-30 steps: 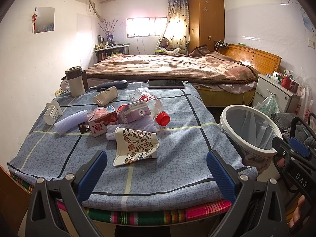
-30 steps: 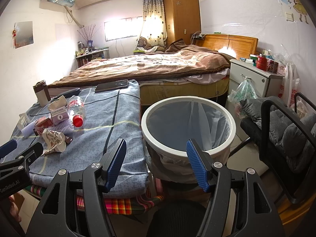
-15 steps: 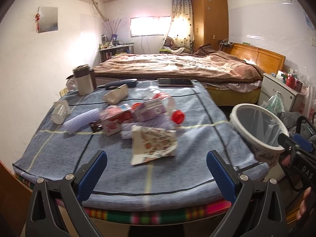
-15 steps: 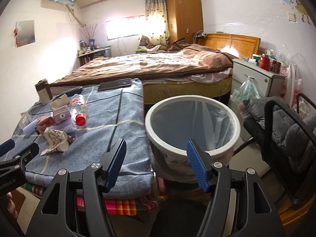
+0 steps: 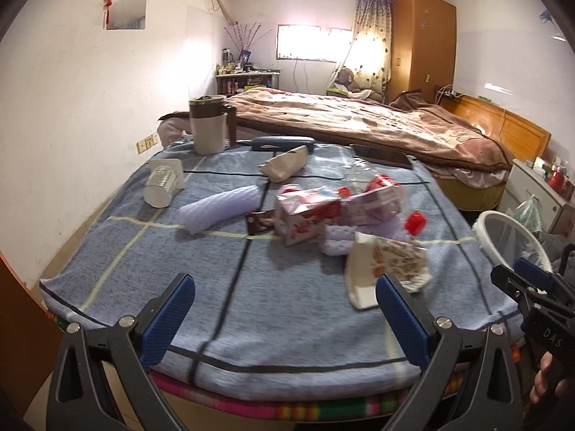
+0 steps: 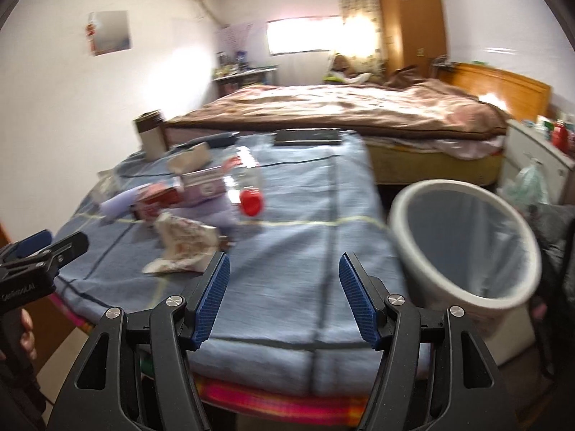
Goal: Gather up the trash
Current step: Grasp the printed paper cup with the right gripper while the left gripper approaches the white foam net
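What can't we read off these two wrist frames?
- Trash bin contents: left wrist view cuts it at the frame edge; right wrist view shows only blurred liner.
- Carton print: motion blur, both views.
- Plastic bottle fill level: smeared, right wrist view.
- Crumpled paper cup near edge: behind the left hand-held gripper finger.

Left gripper (image 5: 284, 309) wide open, blue pads far apart, nothing between them, held level above the near edge of the table (image 5: 287, 352), aimed across it. Right gripper (image 6: 282, 298) also open and empty, narrower gap, over the near edge toward the table's right corner. In the left wrist view its blue tip shows at far right, fingertips (image 5: 542, 384) of the person's right hand on the handle below. In the right wrist view the left gripper juts in at far left, with the left hand (image 6: 27, 334) on its grip. Right view is blurred, probably motion.
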Action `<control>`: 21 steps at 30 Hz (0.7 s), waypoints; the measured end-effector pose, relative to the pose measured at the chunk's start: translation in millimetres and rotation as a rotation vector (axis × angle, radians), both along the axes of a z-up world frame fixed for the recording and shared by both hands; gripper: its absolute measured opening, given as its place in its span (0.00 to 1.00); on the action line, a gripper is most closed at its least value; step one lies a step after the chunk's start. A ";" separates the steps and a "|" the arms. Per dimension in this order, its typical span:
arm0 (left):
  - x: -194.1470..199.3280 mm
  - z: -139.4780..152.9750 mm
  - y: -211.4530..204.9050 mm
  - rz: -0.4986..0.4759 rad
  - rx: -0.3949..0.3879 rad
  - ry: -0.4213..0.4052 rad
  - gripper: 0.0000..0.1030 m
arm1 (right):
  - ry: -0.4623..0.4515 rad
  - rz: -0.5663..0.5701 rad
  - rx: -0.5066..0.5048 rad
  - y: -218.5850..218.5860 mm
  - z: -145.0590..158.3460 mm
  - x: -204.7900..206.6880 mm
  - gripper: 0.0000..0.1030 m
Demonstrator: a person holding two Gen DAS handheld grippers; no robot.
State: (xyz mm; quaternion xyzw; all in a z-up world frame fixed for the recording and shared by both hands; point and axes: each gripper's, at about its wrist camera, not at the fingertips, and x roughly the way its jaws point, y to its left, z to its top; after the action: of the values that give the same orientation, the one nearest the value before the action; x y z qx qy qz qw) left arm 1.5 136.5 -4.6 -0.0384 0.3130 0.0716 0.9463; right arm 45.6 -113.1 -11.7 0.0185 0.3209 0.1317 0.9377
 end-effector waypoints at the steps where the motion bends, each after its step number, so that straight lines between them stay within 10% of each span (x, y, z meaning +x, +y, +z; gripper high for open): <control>1: 2.2 -1.1 5.3 0.000 -0.003 0.004 0.99 | 0.004 0.011 0.002 1.8 -0.9 1.6 0.63; 21: 72.3 -13.0 99.1 0.002 -0.012 0.038 0.99 | 0.073 0.242 -0.110 78.1 -22.6 59.4 0.63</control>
State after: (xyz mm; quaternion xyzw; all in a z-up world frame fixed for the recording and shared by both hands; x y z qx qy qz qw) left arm 73.7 235.6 -17.7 -0.0431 0.3312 0.0711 0.9399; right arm 104.9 -35.1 -34.3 -0.0671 0.3616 0.2251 0.9022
